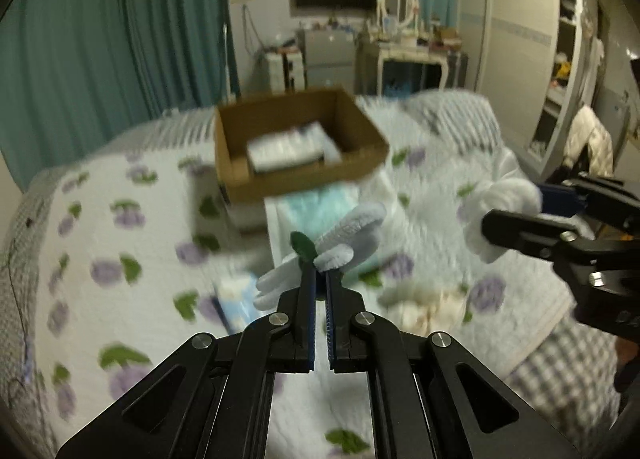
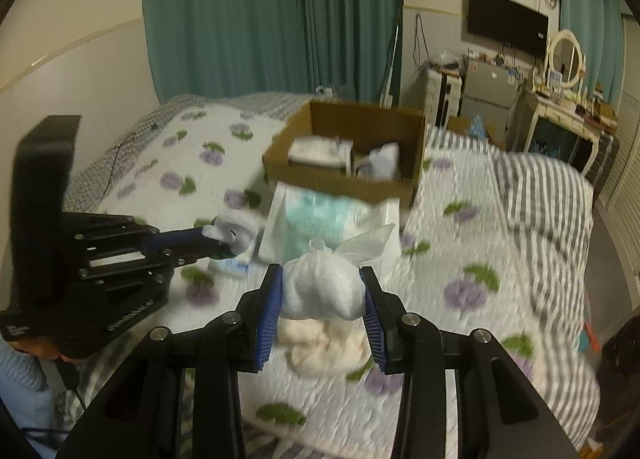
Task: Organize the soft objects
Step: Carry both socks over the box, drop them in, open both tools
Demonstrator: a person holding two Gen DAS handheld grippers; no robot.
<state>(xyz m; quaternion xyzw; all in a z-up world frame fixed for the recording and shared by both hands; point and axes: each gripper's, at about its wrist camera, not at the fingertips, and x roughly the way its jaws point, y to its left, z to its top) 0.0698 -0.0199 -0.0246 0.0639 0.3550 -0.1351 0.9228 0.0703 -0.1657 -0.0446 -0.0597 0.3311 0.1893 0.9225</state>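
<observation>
My left gripper (image 1: 318, 273) is shut on a pale lavender chenille flower (image 1: 344, 235) with a green leaf, held above the bed; it also shows in the right wrist view (image 2: 234, 231). My right gripper (image 2: 323, 283) is shut on a white mesh bundle (image 2: 320, 289), also seen in the left wrist view (image 1: 500, 199). A cardboard box (image 2: 352, 151) sits ahead on the bed with white packs and a pale soft item inside. A pack of light-blue masks (image 2: 320, 215) lies in front of the box. A cream cloth (image 2: 328, 343) lies on the quilt below my right gripper.
The bed has a floral quilt (image 2: 460, 259) and a grey striped blanket (image 2: 540, 195) on the right. Teal curtains (image 2: 272, 19), a small fridge (image 2: 486, 87), a dressing table (image 2: 560, 107) and a wardrobe (image 1: 520, 19) stand beyond the bed.
</observation>
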